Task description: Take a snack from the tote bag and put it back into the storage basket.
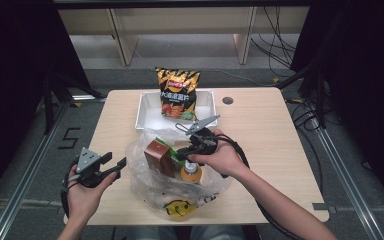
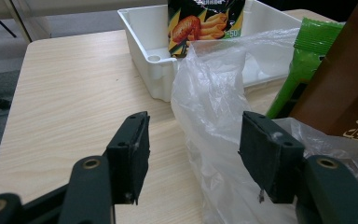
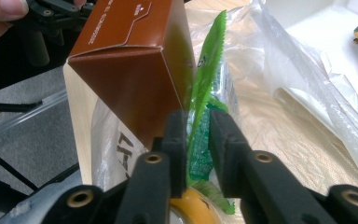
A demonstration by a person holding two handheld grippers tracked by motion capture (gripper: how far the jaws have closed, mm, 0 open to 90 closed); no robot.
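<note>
**Jaws on the green packet, one item already in the tray**

Your right gripper [image 3: 198,154] has its jaws drawn narrow around the green packet [image 3: 204,112], the pads against its edge on both sides, so you hold it while it sits inside the clear plastic bag [image 1: 180,175]. Your left gripper [image 1: 111,167] has jaws standing wide with nothing pressed between them; a fold of the bag's film lies between them without being pinched, just beside the bag's left edge.

Judging by what lies where, you look to be moving snacks out of the bag into the white tray [image 1: 147,112] beyond it. One item is done: the orange chip bag [image 1: 178,92] stands in the tray, leaning on its far wall. The rest of the tray floor is bare.

Left in the bag:
- the green packet, upright, now gripped
- the brown carton [image 1: 156,156], touching the packet on its left
- a yellow-capped bottle [image 1: 191,172], just below the packet, under your right hand
- something yellow and black [image 1: 178,209] at the bag's near end, too crumpled under film to name

So you are early on, with one item placed and several still to lift. The packet has not cleared the bag mouth yet.
</note>
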